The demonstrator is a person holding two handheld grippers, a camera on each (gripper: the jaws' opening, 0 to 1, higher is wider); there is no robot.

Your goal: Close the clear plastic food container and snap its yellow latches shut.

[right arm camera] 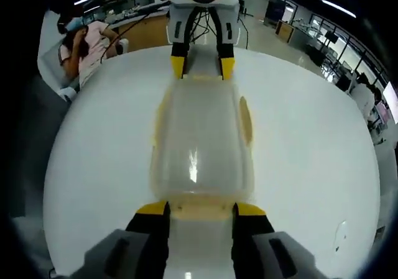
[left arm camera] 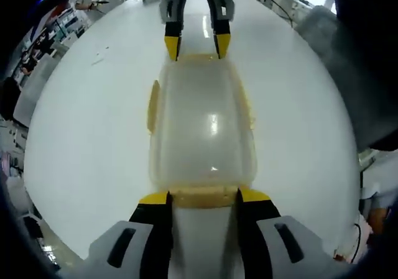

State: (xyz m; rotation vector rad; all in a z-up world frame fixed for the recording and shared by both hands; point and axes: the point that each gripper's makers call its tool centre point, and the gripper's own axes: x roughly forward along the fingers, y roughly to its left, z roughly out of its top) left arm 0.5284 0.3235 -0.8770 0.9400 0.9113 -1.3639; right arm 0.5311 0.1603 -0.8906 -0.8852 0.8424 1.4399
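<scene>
The lid is on the container on the white tabletop. The left gripper and right gripper each stand with jaws open astride 1 end latch. The end latches seem in hand; next, likely press them down, then the 2 side latches.

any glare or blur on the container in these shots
Left gripper view: bright glare patch on the container lid, table bowed by fisheye. Right gripper view: a similar streak on the lid, background people soft; left gripper stays sharp.
</scene>
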